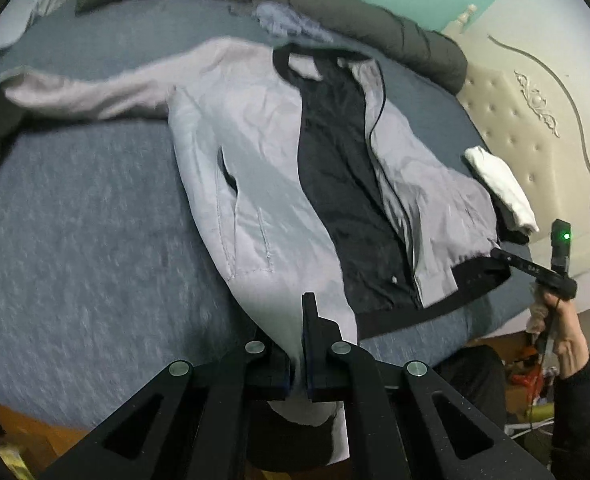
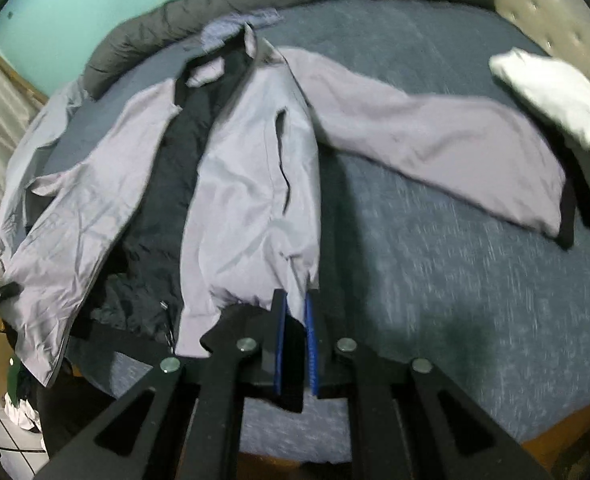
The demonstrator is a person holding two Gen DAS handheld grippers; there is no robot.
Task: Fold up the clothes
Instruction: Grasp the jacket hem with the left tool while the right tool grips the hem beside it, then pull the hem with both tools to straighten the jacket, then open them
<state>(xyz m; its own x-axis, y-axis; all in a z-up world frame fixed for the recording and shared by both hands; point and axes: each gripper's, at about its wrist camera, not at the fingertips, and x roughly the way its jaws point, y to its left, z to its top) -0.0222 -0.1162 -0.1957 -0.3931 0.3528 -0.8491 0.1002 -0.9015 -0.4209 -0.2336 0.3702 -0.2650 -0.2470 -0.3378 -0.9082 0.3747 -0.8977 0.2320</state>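
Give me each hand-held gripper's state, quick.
Left hand-held gripper: closed on the jacket hem.
Right hand-held gripper: closed on the jacket's other hem corner.

Pale lilac jacket (image 1: 251, 152) — black-lined — on blue-grey bedsheet (image 1: 75, 240).

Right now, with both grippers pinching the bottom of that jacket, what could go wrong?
The left gripper and right gripper each pinch only a small bit of the grey jacket's hem, so the smooth fabric might slip out when pulled. The jacket lies open, dark lining showing, so a fold could come out uneven. The outstretched sleeve ends near the folded white garment and might drag against it.
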